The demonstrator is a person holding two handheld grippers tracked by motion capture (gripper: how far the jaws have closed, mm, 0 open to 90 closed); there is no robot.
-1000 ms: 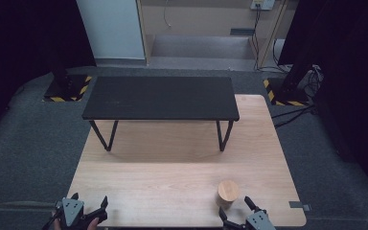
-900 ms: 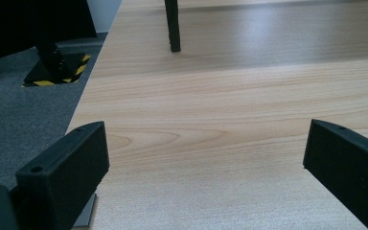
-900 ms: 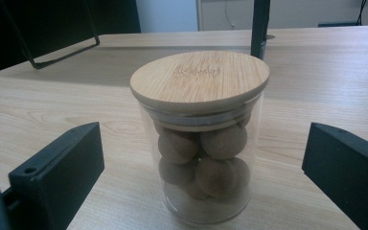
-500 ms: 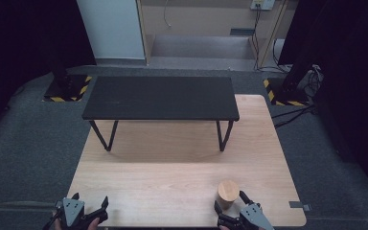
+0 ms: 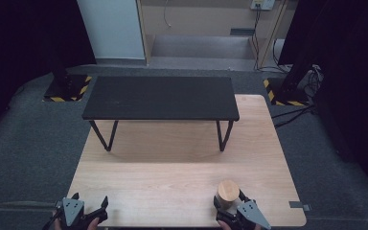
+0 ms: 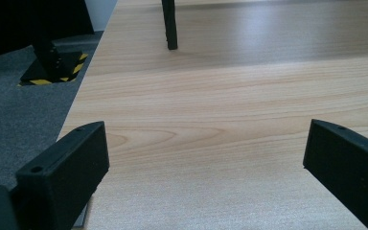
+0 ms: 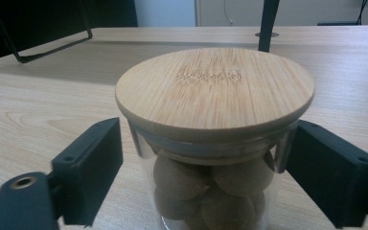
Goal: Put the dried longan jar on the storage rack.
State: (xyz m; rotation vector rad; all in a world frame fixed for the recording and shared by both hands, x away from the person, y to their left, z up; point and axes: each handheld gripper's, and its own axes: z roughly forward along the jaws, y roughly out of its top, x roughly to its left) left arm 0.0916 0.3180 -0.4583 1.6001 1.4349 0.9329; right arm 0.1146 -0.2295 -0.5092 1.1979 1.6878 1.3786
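Right gripper [image 7: 206, 158], jaws wide open either side of the jar [image 7: 214, 143] at lower centre, should close squarely below the lid [image 7: 214, 88]; left gripper [image 6: 206, 158] open, empty.

- The place looks like a lab or a test studio, not a home.
- A light wooden table top [image 5: 172, 177] lies on dark grey carpet floor [image 5: 33, 143].
- Black curtains [image 5: 24, 33] close both sides of the space.
- Black stand bases with yellow-black hazard stripes [image 5: 67, 88] stand at the left and right.
- Black cables [image 5: 292, 115] run over the floor to a wall socket [image 5: 262, 4].
- A low black metal bench [image 5: 160, 98] stands on the table.
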